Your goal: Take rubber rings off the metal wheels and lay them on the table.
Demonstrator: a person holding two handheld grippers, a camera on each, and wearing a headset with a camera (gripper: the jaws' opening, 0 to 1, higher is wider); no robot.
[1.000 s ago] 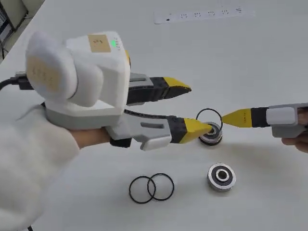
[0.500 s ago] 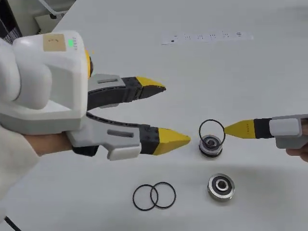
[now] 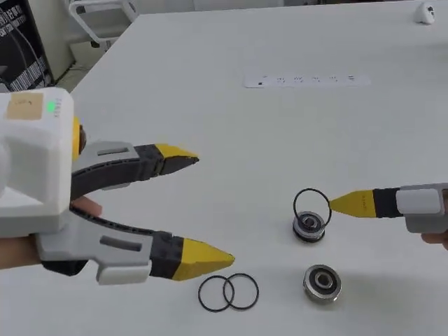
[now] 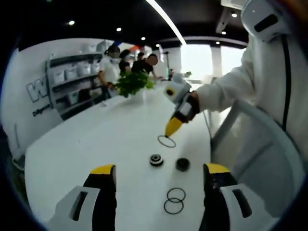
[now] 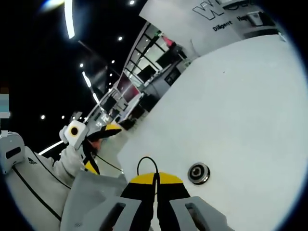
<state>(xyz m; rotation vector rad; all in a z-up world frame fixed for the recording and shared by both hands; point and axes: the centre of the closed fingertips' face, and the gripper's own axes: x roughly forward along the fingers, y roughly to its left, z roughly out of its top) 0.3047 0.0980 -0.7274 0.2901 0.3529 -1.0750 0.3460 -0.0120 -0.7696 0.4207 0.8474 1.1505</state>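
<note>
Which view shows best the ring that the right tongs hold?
The head view: the ring stands as an open loop, pinched by the right tongs above a wheel. The left gripper view shows it small and far; the right gripper view shows an arc beyond the tips.

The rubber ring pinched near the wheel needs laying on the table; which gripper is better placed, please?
Right. The right gripper is shut on the rubber ring; the left gripper stands open, away from it.

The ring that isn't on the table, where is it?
In the head view the ring hangs from the right gripper's shut jaws, at the right, beside the farther metal wheel.
</note>
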